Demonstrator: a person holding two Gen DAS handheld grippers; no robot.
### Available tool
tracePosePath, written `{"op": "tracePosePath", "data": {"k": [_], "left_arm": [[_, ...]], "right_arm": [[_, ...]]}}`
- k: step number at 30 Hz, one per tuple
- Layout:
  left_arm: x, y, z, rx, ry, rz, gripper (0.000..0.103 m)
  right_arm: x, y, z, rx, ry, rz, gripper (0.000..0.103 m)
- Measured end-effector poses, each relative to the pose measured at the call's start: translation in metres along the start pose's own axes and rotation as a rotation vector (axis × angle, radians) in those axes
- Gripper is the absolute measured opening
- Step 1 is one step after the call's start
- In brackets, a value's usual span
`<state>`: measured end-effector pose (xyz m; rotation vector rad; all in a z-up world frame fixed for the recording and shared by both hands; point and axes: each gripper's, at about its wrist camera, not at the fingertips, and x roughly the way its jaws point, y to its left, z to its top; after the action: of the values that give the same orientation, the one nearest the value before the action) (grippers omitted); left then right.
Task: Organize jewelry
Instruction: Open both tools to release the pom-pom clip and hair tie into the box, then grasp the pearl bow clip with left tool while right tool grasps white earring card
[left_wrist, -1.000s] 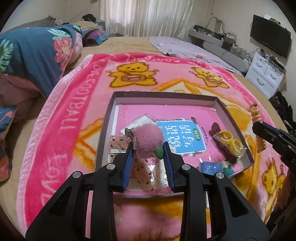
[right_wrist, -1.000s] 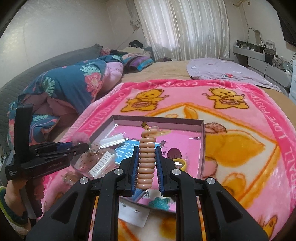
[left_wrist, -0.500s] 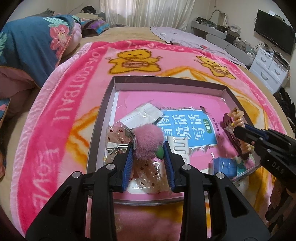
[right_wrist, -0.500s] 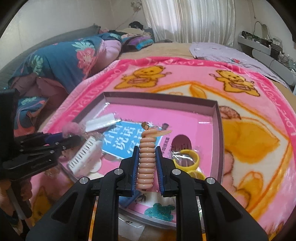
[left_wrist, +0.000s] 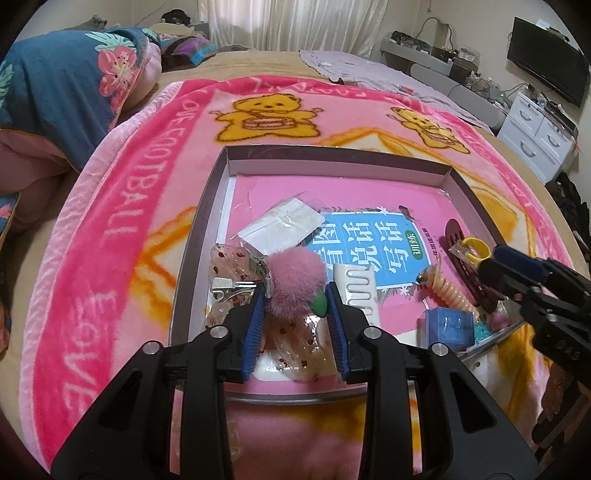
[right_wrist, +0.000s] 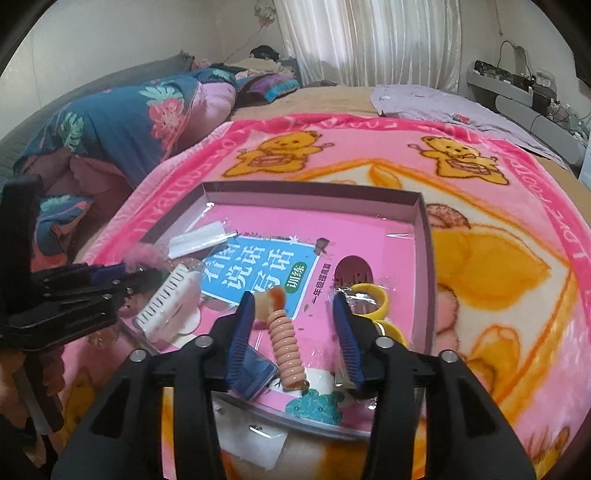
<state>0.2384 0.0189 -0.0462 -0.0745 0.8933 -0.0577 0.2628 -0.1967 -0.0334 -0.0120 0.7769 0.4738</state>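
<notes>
A shallow cardboard tray (left_wrist: 207, 229) sat on a pink teddy-bear blanket (left_wrist: 122, 206) spread over a bed. Inside it lay a blue-and-pink booklet (left_wrist: 369, 251), a white comb (left_wrist: 356, 291), yellow rings (right_wrist: 369, 299) in a clear wrapper, a dark red hair clip (left_wrist: 456, 236) and other small packets.

The left gripper (left_wrist: 295, 308) was closed on a fluffy pink pom-pom hair clip (left_wrist: 295, 275), holding it just above the tray's near left corner, over a spotted sheer bow (left_wrist: 295, 343).

The right gripper (right_wrist: 293, 332) had its jaws spread wide with nothing between the pads. A peach spiral hair tie (right_wrist: 286, 345) lay on the tray floor in the gap, touching neither pad as far as the distorted view showed, beside a small blue box (left_wrist: 447, 326).

Judging from this, the pom-pom could land on top of the bow and comb and add to the pile, since that corner was already crowded. The open right pads might also catch the spiral tie or the ring wrapper when lifting away, dragging them over the low rim.
</notes>
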Motion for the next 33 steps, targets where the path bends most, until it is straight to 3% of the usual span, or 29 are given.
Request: {"op": "tracePosePath", "data": {"k": [3, 6, 9, 18, 28, 33], "left_arm": [[-0.002, -0.001, 0.000, 0.002, -0.003, -0.005, 0.028], [-0.009, -0.002, 0.000, 0.002, -0.016, -0.004, 0.042], [-0.019, -0.003, 0.000, 0.001, -0.032, -0.007, 0.046], [-0.064, -0.002, 0.002, -0.018, -0.103, -0.005, 0.072], [-0.103, 0.001, -0.017, -0.020, -0.146, 0.036, 0.090], [-0.111, 0.006, -0.032, -0.037, -0.144, 0.049, 0.093]], "right_arm": [[-0.016, -0.004, -0.001, 0.028, -0.032, 0.004, 0.062], [-0.030, -0.006, -0.002, 0.039, -0.058, 0.003, 0.071], [-0.044, -0.006, -0.003, 0.040, -0.085, -0.011, 0.079], [-0.084, 0.003, -0.006, 0.035, -0.159, 0.000, 0.082], [-0.110, 0.020, -0.021, -0.011, -0.191, -0.008, 0.086], [-0.116, 0.027, -0.028, -0.019, -0.193, 0.004, 0.090]]}}
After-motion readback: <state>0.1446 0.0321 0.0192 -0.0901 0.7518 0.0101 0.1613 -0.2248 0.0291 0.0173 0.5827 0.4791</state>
